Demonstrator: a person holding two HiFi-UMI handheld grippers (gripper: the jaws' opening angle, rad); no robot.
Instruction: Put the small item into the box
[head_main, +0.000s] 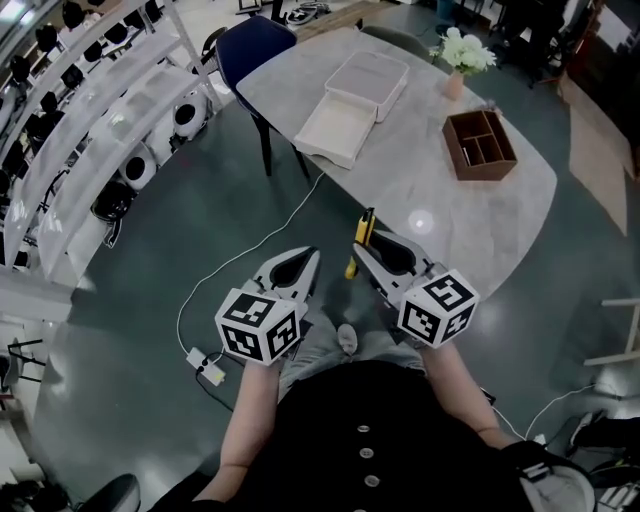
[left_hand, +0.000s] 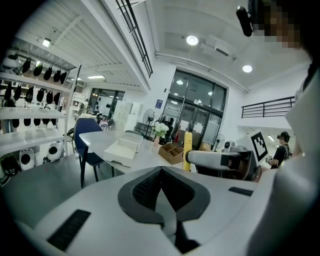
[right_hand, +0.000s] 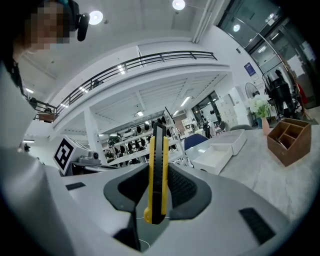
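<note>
Head view
- Right tongs (head_main: 366, 246): clamping a yellow-and-black utility knife (head_main: 359, 243), which is hanging just short of the bench's (head_main: 420, 215) near edge.
- Knife axis: running along the tongs' line, its tip pointing toward the bench.
- Left tongs (head_main: 311, 256): travelling pressed together and carrying nothing, just beside the right pair, over the floor.
- White box (head_main: 368, 82): sitting open toward the bench's far end, its lid (head_main: 335, 128) lying against its near side.
- Wooden box (head_main: 480, 145): sitting by the bench's right edge, divided into compartments.
- Bearing: both boxes are lying ahead of the right tongs and well apart from them. Which box is meant is not showing.

Left gripper view
- Left tongs (left_hand: 161, 170): pads meeting, nothing between them.
- Knife (left_hand: 187, 149): showing to the right, standing upright in the right tongs (left_hand: 197, 156).
- White box (left_hand: 122, 147): lying ahead, to the left.

Right gripper view
- Right tongs (right_hand: 159, 167): pads pressing the knife (right_hand: 157, 175) from both sides.
- Knife axis: standing on end, projecting past the tips.
- Boxes: white box (right_hand: 225, 145) and wooden box (right_hand: 287, 140) lying ahead to the right.

Writing
- Brands, labels: none reading legibly. Only square marker patterns are showing on the tongs' cubes.
</note>
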